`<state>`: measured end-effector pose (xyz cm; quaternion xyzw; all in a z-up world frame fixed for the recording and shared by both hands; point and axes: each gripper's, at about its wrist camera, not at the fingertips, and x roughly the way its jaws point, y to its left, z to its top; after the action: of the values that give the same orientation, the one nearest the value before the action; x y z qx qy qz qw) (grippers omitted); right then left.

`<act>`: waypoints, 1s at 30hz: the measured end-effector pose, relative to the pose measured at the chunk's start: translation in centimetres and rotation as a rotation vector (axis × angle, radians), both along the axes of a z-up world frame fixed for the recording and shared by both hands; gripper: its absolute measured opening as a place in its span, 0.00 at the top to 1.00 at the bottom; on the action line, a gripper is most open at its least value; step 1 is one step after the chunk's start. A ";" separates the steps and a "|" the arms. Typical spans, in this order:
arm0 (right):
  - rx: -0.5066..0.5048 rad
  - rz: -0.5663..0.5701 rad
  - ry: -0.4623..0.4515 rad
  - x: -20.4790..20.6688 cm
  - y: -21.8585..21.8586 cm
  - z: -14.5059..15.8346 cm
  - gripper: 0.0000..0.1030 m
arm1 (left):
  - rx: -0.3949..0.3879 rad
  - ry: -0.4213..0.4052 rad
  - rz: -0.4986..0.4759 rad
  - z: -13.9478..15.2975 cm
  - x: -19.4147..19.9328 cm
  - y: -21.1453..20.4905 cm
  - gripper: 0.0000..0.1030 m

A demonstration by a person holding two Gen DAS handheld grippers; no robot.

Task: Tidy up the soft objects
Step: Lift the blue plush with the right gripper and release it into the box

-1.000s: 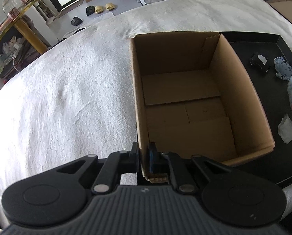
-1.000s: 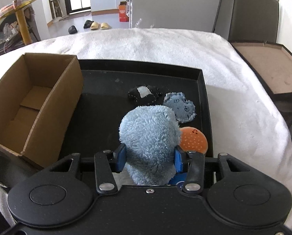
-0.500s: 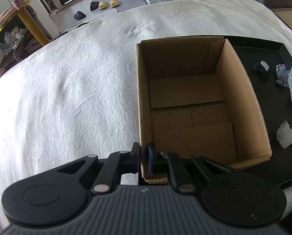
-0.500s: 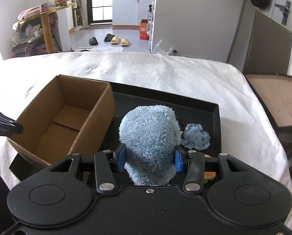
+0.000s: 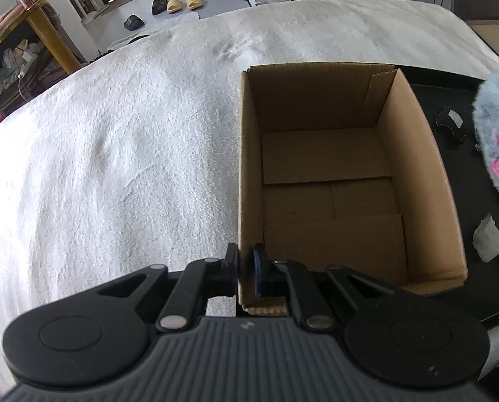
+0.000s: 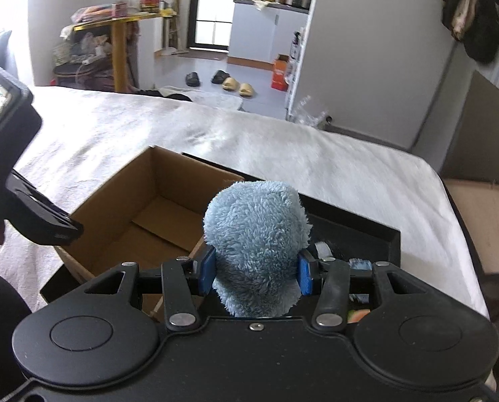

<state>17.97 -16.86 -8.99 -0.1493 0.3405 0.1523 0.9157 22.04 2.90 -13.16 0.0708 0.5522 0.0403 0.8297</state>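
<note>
Gripping the near corner of the cardboard box (image 5: 346,181), my left gripper (image 5: 246,268) had its fingers pinched tight on the box wall, one pad outside, one inside. The box sat open-topped on the black tray (image 5: 423,77), its floor flaps bare. My right gripper (image 6: 256,268) was clamped on the blue plush toy (image 6: 256,234), the two blue pads (image 6: 206,269) pressing into its fluffy sides, most of the toy bulging up and forward beyond the fingertips. From the right wrist view, the toy hung above the tray, just beside the box's right wall, not inside the box. From the left wrist view, that same toy showed at the right edge, pink stitching facing me, above a small dark pouch (image 5: 450,122) lying on the tray. A white scrap (image 5: 487,238) lay on the tray close to the box's near right corner. All of it rested on the white blanket (image 5: 115,150).
</note>
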 end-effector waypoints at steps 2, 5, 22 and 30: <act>-0.002 0.021 -0.005 0.1 0.6 0.1 0.55 | -0.001 -0.009 0.000 0.2 -0.2 0.0 0.92; -0.010 0.056 -0.009 0.1 1.6 0.2 0.55 | -0.017 -0.037 0.002 0.6 -0.6 0.2 0.92; -0.113 0.260 0.011 0.3 6.0 -0.4 0.55 | -0.058 -0.090 0.046 1.3 -1.3 1.6 0.90; -0.152 0.333 0.016 1.2 7.9 -0.9 0.54 | -0.053 -0.096 0.036 1.0 -1.2 1.5 0.90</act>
<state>19.14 -8.97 -9.85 -0.2710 0.3290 0.2770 0.8612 20.86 4.44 -12.18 0.0368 0.5140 0.0437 0.8559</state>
